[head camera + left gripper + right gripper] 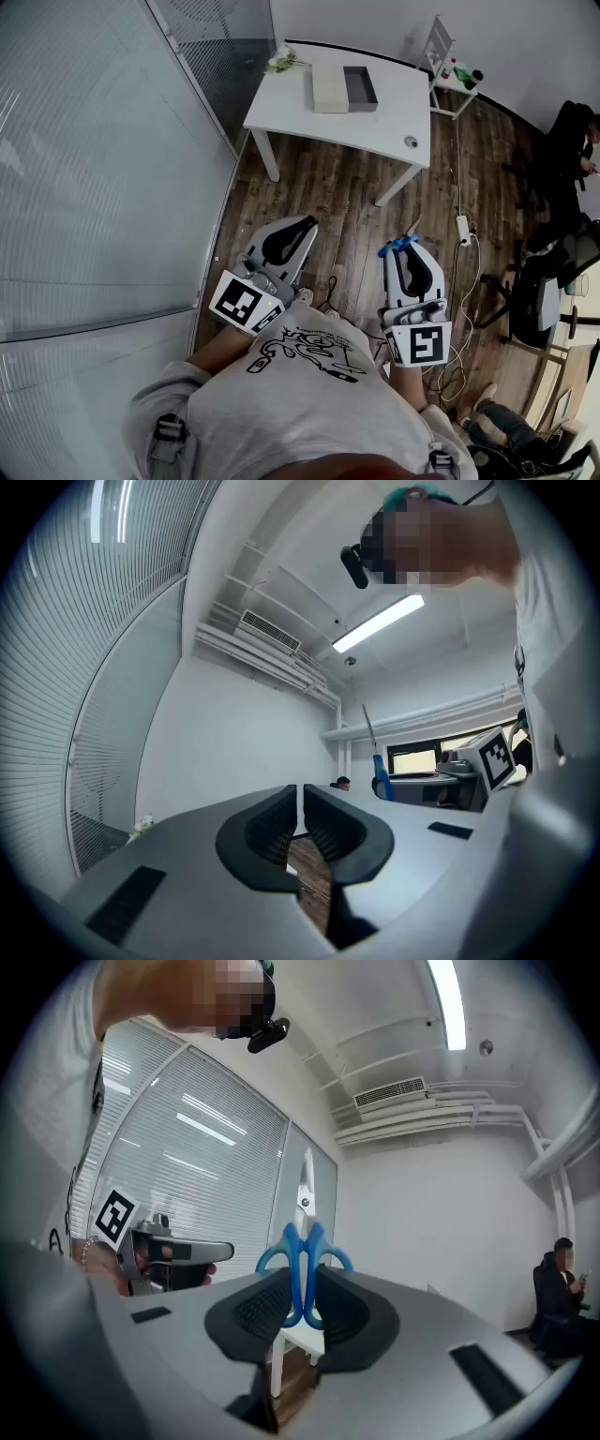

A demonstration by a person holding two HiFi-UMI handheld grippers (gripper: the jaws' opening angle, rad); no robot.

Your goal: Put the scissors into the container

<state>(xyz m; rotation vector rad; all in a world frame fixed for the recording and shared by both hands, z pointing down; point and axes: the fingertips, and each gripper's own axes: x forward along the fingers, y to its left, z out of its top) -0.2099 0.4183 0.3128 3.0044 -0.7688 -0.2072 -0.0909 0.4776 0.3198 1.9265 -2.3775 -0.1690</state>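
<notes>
Head view, table: a white table stands on a dark wooden floor, well ahead of both tools.
Head view, container: an open grey container sits on the table top, touching a cream box; a sprig of flowers lies at the table's corner.
Head view, room: a glass wall with blinds runs down the left side; a power strip and cables lie on the floor at the right.
Head view, tools: the left tool and the right tool are held over the floor, far from the table.
Left gripper view, left tool: jaws together with only a slit between them, nothing in it; a ceiling lamp is lit above.
Right gripper view, right tool: clamped on the blue handles of the scissors, blades upright.
Right gripper view, room: white walls, and a seated person at the far right.
</notes>
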